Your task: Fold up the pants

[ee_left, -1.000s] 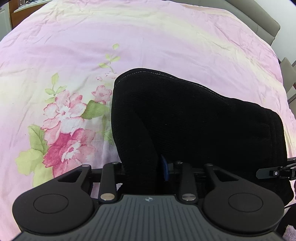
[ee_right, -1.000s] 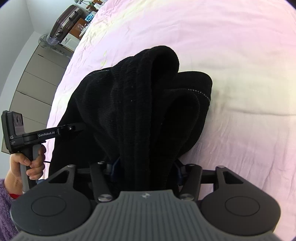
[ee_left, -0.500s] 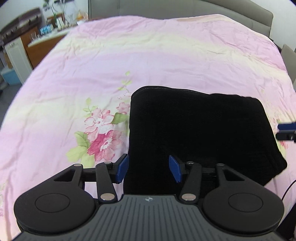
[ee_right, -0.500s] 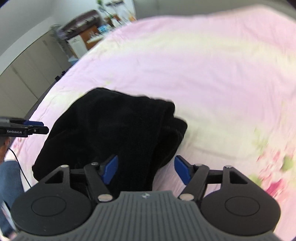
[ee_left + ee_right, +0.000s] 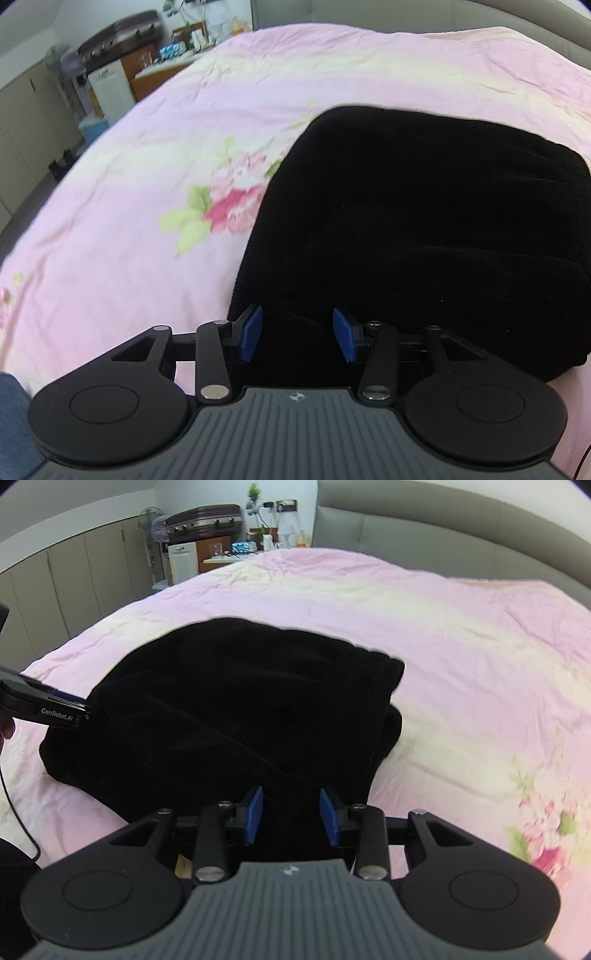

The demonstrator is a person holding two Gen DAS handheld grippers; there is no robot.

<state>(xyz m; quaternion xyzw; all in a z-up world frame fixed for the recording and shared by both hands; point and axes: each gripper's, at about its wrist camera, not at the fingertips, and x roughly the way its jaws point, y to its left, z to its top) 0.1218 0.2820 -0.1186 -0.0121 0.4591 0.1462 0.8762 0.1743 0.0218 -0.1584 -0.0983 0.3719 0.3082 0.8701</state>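
Note:
The black pants [image 5: 424,221] lie folded into a compact bundle on the pink floral bedspread [image 5: 166,155]. My left gripper [image 5: 297,338] is open and empty, its blue pads just above the bundle's near left edge. In the right wrist view the pants [image 5: 240,709] lie ahead, with folded edges stacked on the right side. My right gripper [image 5: 291,818] is open and empty above the near edge. The left gripper's body [image 5: 44,709] shows at the bundle's left side in that view.
The bedspread [image 5: 461,646] spreads wide around the pants. A grey headboard [image 5: 424,539] runs along the far side. Cabinets, a fan and a suitcase [image 5: 203,520] stand beyond the bed's far left corner. A cable [image 5: 14,812] hangs at left.
Both grippers were shut on the pants a second ago; they let go, opened and pulled back and up. The pants now rest flat on the bed.

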